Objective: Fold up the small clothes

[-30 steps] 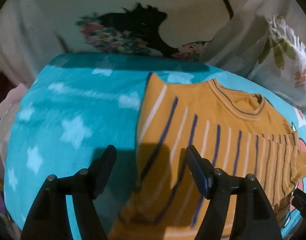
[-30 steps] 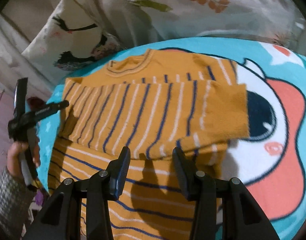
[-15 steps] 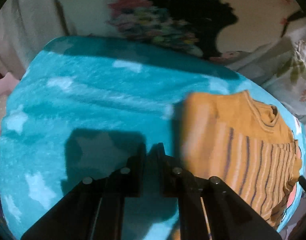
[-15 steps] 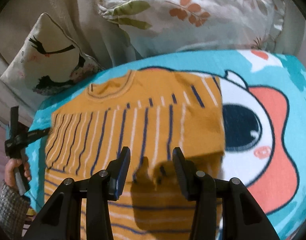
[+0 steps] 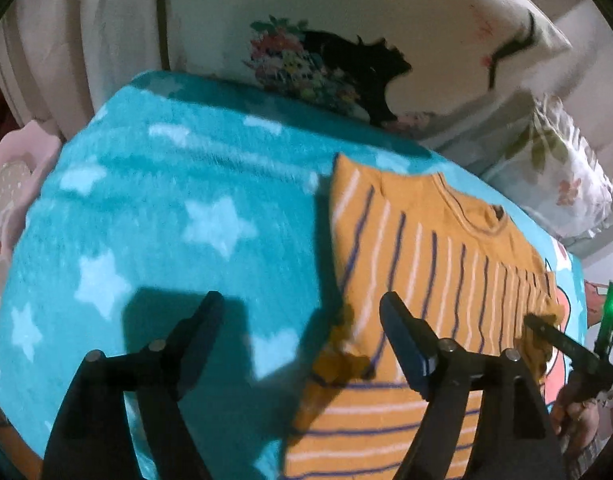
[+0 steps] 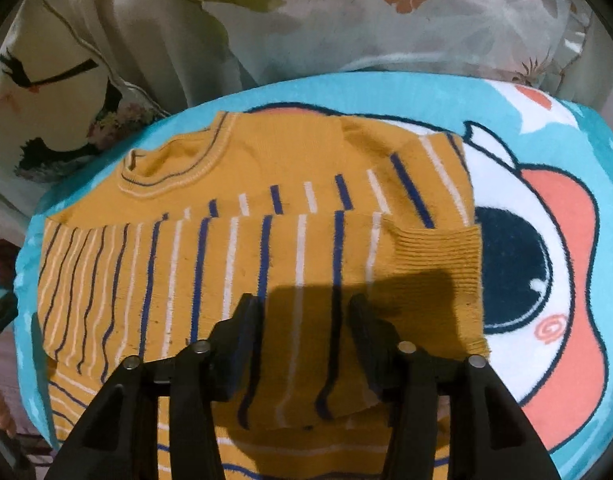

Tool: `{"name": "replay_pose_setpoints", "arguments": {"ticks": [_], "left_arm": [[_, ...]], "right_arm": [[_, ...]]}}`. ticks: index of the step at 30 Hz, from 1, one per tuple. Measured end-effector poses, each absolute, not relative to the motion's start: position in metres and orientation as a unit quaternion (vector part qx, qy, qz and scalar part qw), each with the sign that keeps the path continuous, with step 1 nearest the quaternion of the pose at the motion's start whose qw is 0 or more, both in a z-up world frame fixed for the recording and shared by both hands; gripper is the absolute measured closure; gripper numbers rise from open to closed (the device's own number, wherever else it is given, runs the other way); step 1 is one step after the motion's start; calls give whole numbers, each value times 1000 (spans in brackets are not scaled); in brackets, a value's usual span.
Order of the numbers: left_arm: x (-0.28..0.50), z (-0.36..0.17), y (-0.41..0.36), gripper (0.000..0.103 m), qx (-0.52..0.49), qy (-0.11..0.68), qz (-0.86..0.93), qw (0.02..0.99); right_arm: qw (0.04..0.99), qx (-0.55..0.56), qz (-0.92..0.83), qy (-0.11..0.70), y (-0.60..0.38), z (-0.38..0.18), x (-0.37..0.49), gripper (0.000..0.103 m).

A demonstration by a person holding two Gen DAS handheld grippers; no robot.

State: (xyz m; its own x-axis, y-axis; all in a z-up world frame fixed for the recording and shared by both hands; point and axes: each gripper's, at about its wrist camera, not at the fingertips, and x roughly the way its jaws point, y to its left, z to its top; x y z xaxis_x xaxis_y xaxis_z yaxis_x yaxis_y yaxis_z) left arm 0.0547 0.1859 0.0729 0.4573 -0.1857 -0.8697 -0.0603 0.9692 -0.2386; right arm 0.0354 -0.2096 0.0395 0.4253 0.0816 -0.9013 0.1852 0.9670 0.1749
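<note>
A small mustard-yellow sweater [image 6: 266,248] with navy and white stripes lies on a turquoise cartoon blanket [image 6: 546,280], both sleeves folded across its chest. My right gripper [image 6: 306,336] is open just above the folded sleeve, holding nothing. In the left wrist view the sweater [image 5: 426,264] lies to the right. My left gripper [image 5: 298,328] is open and empty over the sweater's left edge, its right finger [image 5: 402,336] above the cloth. The other gripper [image 5: 578,356] shows at the far right of that view.
Floral and bird-print pillows [image 6: 386,20] lean at the head of the blanket. A pillow with a black print [image 5: 346,64] stands behind the starred blanket area [image 5: 166,220]. A pink cushion [image 5: 10,184] lies at the left edge.
My left gripper was open, shut half a second ago over the blanket, and is open again by the sweater's edge. The right gripper stayed open, shifting slightly over the folded sleeve.
</note>
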Motion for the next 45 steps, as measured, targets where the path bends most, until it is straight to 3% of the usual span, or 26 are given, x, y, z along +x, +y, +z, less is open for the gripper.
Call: {"name": "replay_pose_setpoints", "arguments": {"ticks": [5,14,20,30,34,36,43,45], "left_arm": [[38,66,173,21,-113,535,-40,836],[18,39,154,20,-104,575,-53,810],[11,22,154,20,-104,589,-51,800],[10,14,139,0,-56,587,-72,805],[5,10,129,0,-18,575,-71,815],[2,9,125,0,-3,565,-70,822],[-2,5,116,0,18,548,-63,834],[1,6,117,0,15,556,-70,828]], "right_arm": [[836,84,-32,541,-194,35,42,21],[845,34,-53,531,-168,22,45,0],[859,33,-59,507,-166,19,38,0],[844,31,-67,531,-166,21,45,0],[826,17,-89,556,-162,27,58,1],[830,2,-112,547,-161,38,56,6],[851,23,-111,512,-162,85,5,6],[852,27,-103,512,-164,90,-16,14]]}}
